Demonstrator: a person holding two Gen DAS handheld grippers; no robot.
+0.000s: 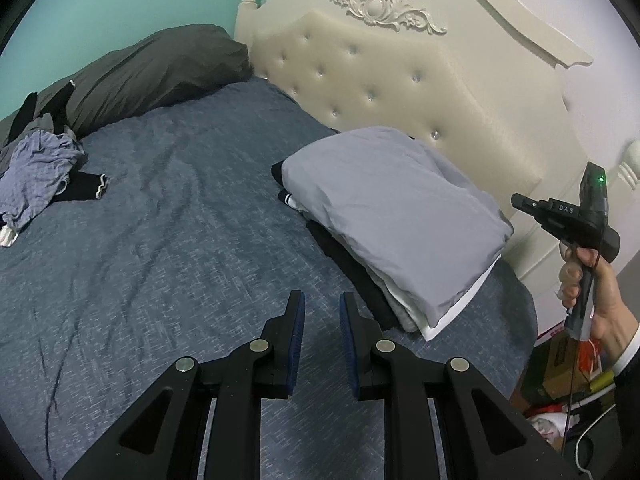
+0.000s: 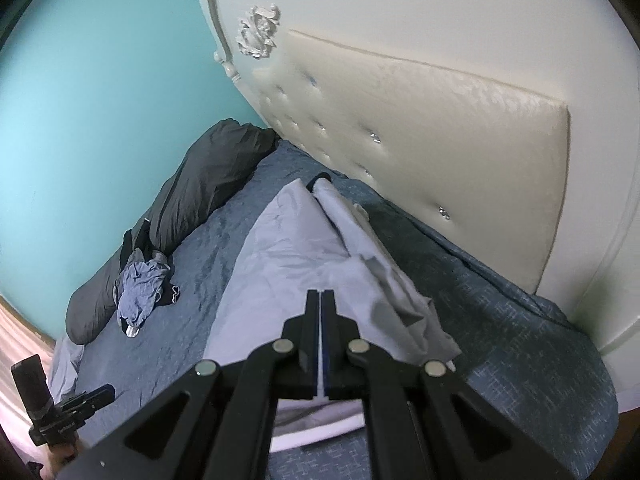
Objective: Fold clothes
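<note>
A stack of folded clothes topped by a light grey garment (image 1: 392, 216) lies on the blue bedcover (image 1: 180, 220) near the headboard. My left gripper (image 1: 322, 300) hovers over the bedcover just left of the stack, open, with nothing between its fingers. A hand at the far right holds my right gripper (image 1: 518, 201) in the air beyond the stack. In the right wrist view the right gripper (image 2: 321, 294) is shut and empty above the grey garment (image 2: 288, 248), whose right edge is rumpled. A heap of unfolded clothes (image 1: 36, 172) with a black sock (image 1: 86, 186) lies at the far left.
A dark grey pillow (image 1: 160, 68) lies along the teal wall. The cream tufted headboard (image 1: 380, 92) stands behind the stack. Boxes and clutter (image 1: 568, 368) sit on the floor past the bed's right edge. The left gripper (image 2: 104, 392) shows low on the left in the right wrist view.
</note>
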